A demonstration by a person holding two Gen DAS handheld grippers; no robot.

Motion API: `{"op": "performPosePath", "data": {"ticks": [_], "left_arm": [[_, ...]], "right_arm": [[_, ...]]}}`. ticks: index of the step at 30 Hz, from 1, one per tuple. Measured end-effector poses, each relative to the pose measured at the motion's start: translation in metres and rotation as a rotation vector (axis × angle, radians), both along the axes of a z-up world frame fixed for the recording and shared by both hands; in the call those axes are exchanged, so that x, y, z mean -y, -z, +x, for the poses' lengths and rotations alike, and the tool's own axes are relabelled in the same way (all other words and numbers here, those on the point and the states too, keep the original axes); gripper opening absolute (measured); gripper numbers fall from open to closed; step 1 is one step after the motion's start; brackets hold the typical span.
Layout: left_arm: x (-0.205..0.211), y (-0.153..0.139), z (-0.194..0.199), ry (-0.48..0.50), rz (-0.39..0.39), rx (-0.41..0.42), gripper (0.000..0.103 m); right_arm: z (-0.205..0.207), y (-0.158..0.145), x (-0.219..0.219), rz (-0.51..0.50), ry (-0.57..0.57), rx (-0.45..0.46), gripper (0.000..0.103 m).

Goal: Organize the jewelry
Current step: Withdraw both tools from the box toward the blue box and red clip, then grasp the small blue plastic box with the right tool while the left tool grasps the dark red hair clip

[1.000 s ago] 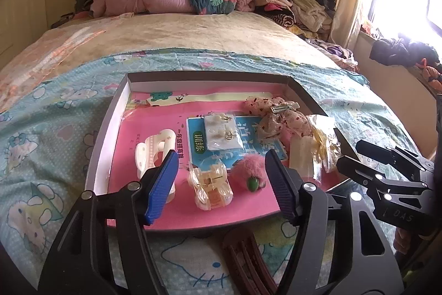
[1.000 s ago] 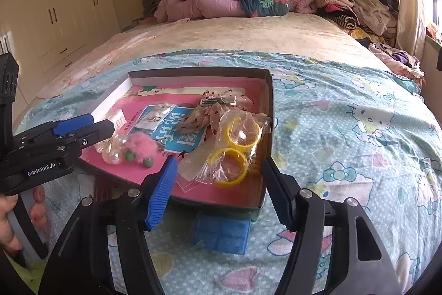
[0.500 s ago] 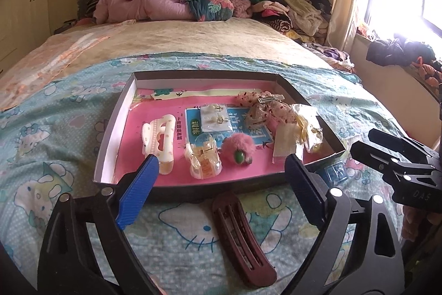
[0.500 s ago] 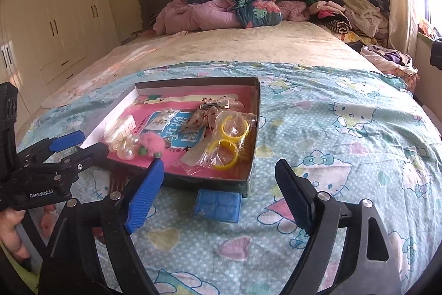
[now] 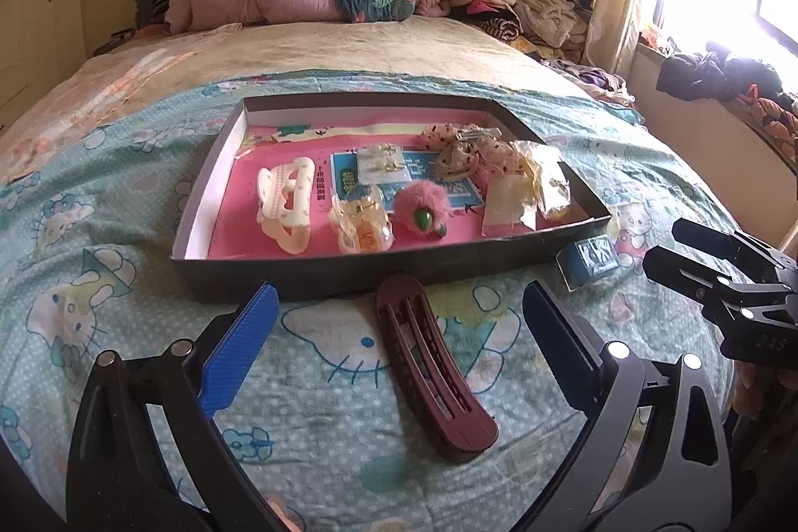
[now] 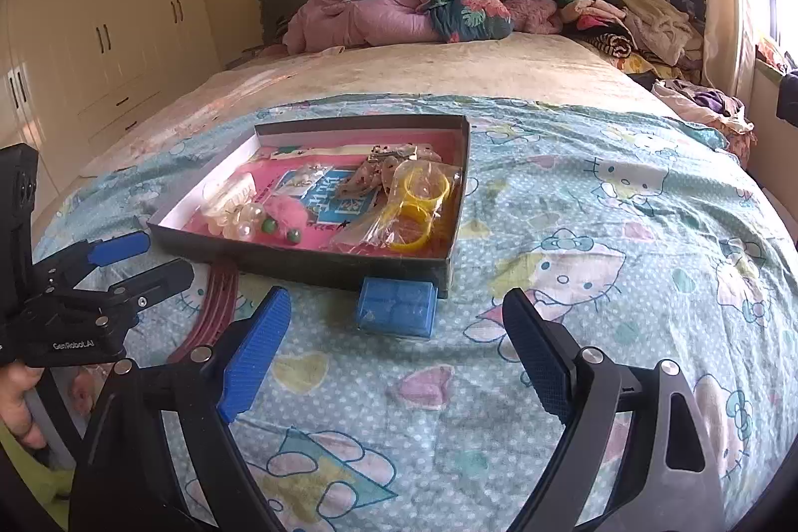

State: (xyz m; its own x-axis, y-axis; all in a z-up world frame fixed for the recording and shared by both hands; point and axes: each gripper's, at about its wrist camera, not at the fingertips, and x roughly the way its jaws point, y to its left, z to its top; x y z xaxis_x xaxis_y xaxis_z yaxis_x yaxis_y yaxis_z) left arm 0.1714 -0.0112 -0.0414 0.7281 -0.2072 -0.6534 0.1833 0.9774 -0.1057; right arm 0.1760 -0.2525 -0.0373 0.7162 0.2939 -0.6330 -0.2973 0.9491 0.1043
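Left gripper spread wide and empty, hovering over the long maroon plastic hair clip lying loose on the cartoon-print bedspread. Right gripper equally wide, empty, facing the small blue plastic case (touching the box's front wall). Shallow grey cardboard box just beyond, pink-lined, crowded with clips and bagged bangles; little bare floor left inside.

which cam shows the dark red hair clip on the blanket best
The left wrist view: the dark red hair clip lies whole and unobstructed between the open left tongs. In the right wrist view only part of it shows, behind the left tongs.
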Motion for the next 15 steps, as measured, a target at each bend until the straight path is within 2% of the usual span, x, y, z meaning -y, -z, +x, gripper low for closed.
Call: {"op": "performPosePath", "data": {"ticks": [15], "left_arm": [[0.024,0.046,-0.008,0.045,0.065,-0.121,0.089]], "right_arm": [[0.027,0.034,-0.007,-0.034,-0.036,-0.092,0.084]]}}
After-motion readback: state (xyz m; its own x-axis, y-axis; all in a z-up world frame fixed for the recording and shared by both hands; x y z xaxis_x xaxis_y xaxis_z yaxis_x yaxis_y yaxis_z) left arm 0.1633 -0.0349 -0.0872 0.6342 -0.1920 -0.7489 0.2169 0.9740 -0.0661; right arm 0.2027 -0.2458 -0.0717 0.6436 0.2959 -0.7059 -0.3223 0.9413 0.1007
